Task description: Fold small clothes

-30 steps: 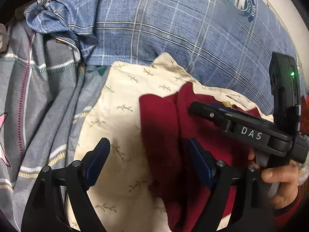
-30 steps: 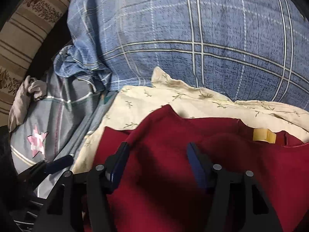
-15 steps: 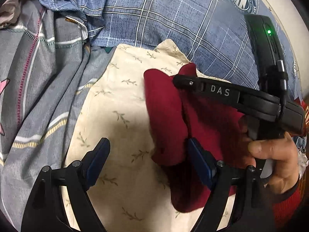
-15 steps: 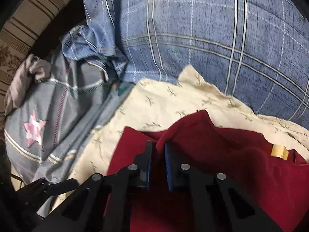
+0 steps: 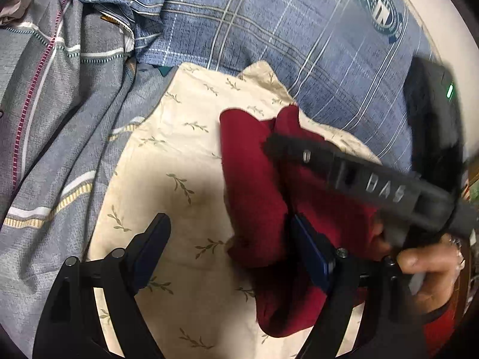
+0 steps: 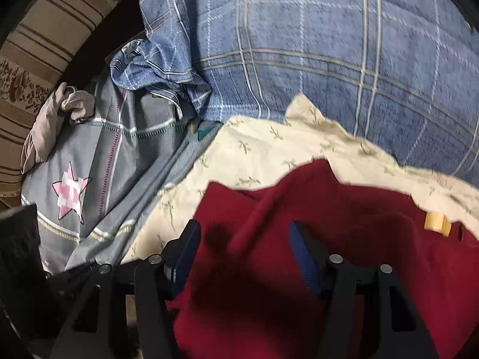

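Right now the red garment (image 5: 254, 185) lies bunched on my cream leaf-print cloth (image 5: 167, 161), with one flap turned over itself so a thick fold runs down its left side. Through the right wrist camera the same red garment (image 6: 344, 239) fills the lower half of the view, a raised ridge of fabric running up between my fingers, and a small yellow tag (image 6: 437, 223) sits near its far edge.

My right gripper (image 6: 244, 248) hangs over that ridge with its blue-padded fingers spread apart and nothing pinched between them. From the left wrist camera I see that right gripper (image 5: 271, 146) from the side (blurred), its tip over the top of the garment; the right hand (image 5: 428, 269) grips its handle.

My left gripper (image 5: 230, 245) is also spread wide: its left finger is over bare cream cloth, its right finger at the garment's folded edge, though I cannot tell whether it touches.

Beyond the cream cloth lie a blue plaid cover (image 6: 314, 45) and, to the left, a grey bedsheet (image 6: 98, 161) with a pink star (image 6: 71, 190). A crumpled beige cloth (image 6: 51, 119) rests on its far corner.
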